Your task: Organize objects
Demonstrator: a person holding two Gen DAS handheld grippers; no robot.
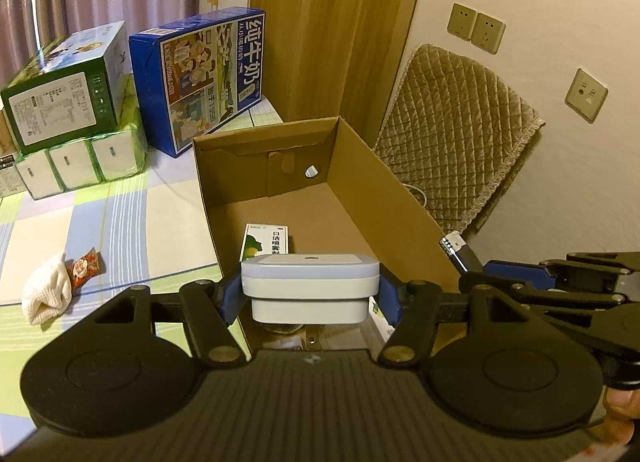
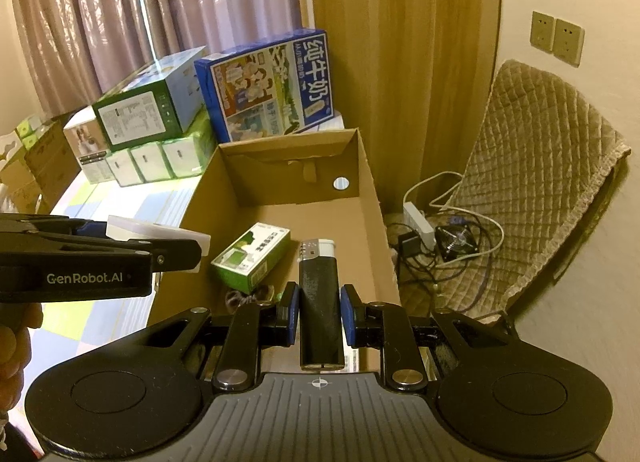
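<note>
Mid-drop over the cardboard box (image 2: pixel 372 198): left gripper (image 1: pixel 310 288) pinching a white case (image 1: pixel 310 282), right gripper (image 2: pixel 319 316) spread beside a black lighter (image 2: pixel 320 302); next, lowering and releasing near the green carton (image 2: pixel 252 258)

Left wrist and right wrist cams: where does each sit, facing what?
Left wrist: on the left gripper, facing along its fingers into the cardboard box; holds a white case; right gripper at the right edge.
Right wrist: on the right gripper, facing the same box; black lighter between its fingers; left gripper at left.
Shared: box, green carton, blue milk box.
</note>
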